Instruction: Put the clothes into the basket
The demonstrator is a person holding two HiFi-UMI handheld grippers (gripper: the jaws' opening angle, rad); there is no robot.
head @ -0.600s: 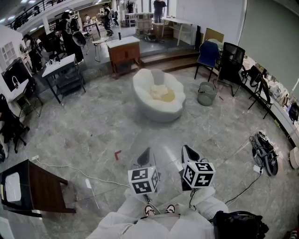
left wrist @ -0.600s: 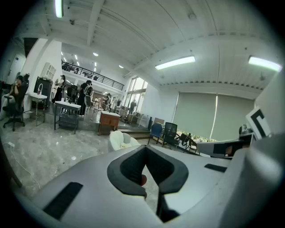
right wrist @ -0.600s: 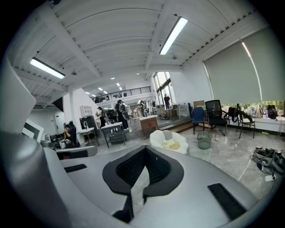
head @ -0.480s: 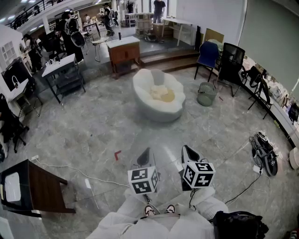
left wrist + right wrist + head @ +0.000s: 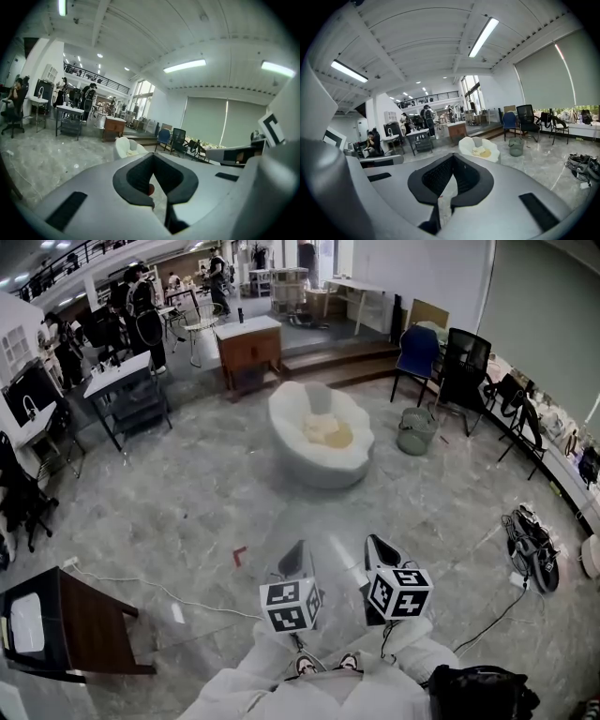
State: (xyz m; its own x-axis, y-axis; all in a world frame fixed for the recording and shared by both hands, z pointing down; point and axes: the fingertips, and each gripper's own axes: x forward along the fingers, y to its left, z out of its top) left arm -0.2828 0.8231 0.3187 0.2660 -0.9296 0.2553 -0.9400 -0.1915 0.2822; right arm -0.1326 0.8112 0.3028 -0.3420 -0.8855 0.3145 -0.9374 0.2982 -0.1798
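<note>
Left gripper and right gripper are both pressed together, empty. The clothes lie straight ahead on a white seat, well apart; the basket stands near, to its right.

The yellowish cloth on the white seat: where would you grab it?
Probably pinch a raised fold at the middle of the cloth, coming from above: it lies loosely heaped in the hollow seat, whose padded rim blocks a level approach.
</note>
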